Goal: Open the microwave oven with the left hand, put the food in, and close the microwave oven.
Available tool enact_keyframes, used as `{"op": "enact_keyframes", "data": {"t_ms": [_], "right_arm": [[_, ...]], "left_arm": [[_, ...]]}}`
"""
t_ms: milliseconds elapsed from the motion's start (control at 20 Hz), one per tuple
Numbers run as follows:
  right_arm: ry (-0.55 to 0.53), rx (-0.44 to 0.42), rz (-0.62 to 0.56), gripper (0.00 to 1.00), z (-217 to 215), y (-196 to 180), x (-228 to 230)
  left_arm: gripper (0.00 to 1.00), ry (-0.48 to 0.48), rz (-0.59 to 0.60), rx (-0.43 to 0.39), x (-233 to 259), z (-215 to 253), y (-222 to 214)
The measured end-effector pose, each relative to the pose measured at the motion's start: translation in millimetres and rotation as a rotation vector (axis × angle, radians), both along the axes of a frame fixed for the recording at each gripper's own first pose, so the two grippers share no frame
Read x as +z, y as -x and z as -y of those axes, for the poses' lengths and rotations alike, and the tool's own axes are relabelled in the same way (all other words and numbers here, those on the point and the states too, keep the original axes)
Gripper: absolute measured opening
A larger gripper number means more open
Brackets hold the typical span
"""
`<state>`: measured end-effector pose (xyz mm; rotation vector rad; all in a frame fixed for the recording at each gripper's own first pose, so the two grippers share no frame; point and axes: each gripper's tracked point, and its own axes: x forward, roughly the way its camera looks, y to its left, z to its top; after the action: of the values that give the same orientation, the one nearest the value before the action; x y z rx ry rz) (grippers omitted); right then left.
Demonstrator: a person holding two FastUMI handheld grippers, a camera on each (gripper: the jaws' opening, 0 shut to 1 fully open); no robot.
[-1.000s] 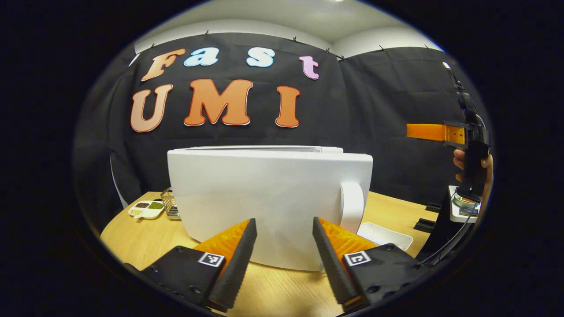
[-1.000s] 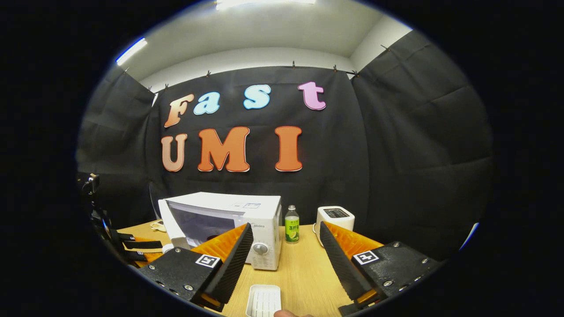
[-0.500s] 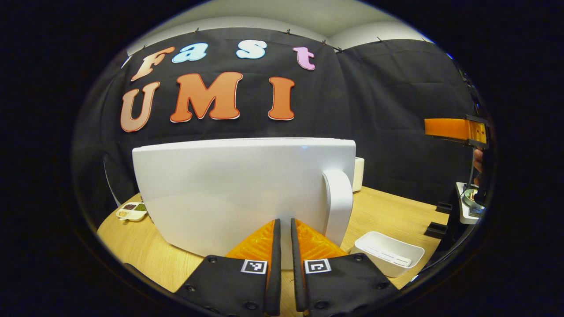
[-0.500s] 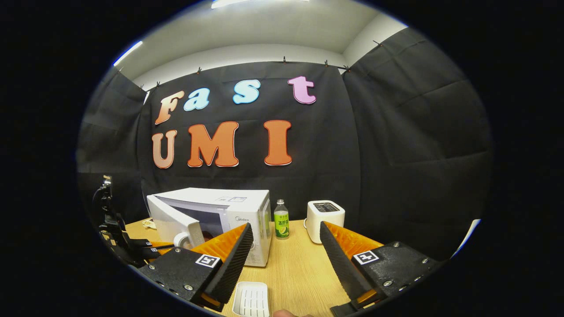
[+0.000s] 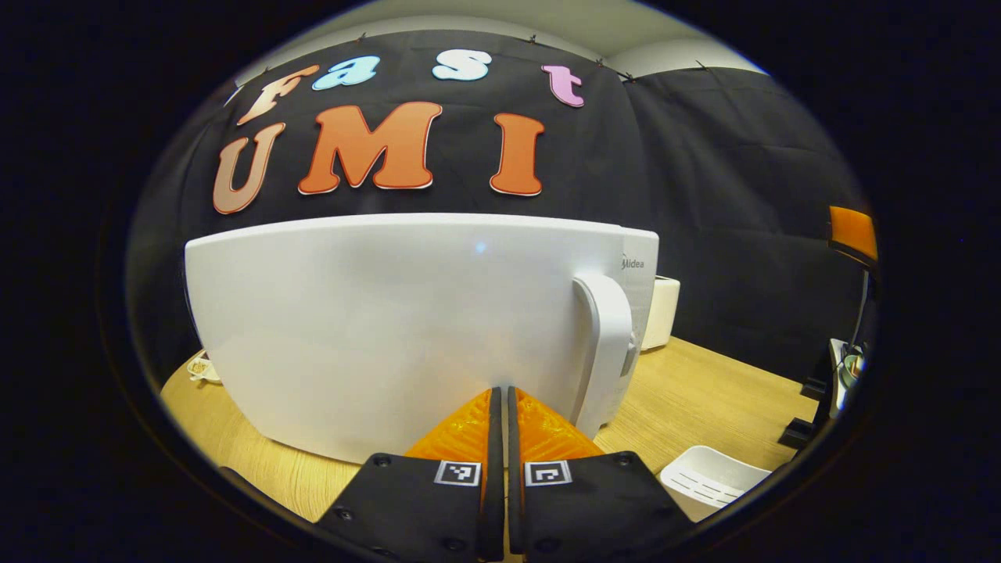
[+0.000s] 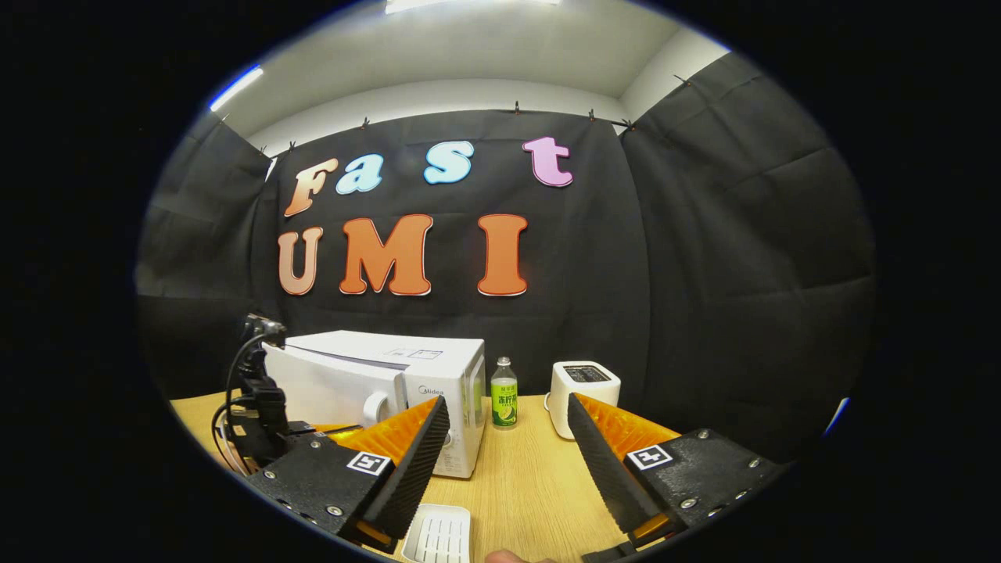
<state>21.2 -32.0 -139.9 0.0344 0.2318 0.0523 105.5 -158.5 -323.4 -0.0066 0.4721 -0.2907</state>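
pressing my left gripper, fingers closed together on nothing, against the microwave door so the blunt tip shoves it shut | right gripper spread empty, held back over the table | food: can't tell, door hides the cavity

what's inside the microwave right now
Cannot tell: the microwave has its white door swung almost closed, covering the cavity. The left hand-held gripper, fingers together, rests its tips against the door's front.
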Motion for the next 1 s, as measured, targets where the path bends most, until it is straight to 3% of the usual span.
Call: {"op": "enact_keyframes", "data": {"t_ms": [100, 250, 400, 700, 800, 850, 1000], "right_arm": [[0.01, -0.002, -0.007, 0.94, 2, -3, -5], [0.0, -0.004, -0.01, 0.94, 1, -6, -8], [-0.021, 0.001, -0.027, 0.94, -3, -8, -17], [0.003, -0.006, -0.026, 0.94, -3, -5, -12], [-0.006, -0.002, -0.015, 0.94, -7, -5, -4], [-0.011, -0.001, -0.008, 0.94, -10, -4, 1], [-0.031, 0.009, 0.014, 0.94, -22, -4, 18]], "left_arm": [[0.06, 0.027, -0.006, -0.033, 1, 16, 0], [0.08, -0.051, 0.033, -0.005, 3, 14, -3], [0.07, -0.055, 0.006, 0.044, -5, 13, -7], [0.08, -0.11, 0.068, 0.039, 14, 8, -8], [0.23, -0.114, 0.1, 0.032, 38, 3, -1], [0.39, -0.114, 0.119, 0.032, 50, -1, 3], [0.6, -0.093, 0.177, 0.061, 97, -24, 14]]}}
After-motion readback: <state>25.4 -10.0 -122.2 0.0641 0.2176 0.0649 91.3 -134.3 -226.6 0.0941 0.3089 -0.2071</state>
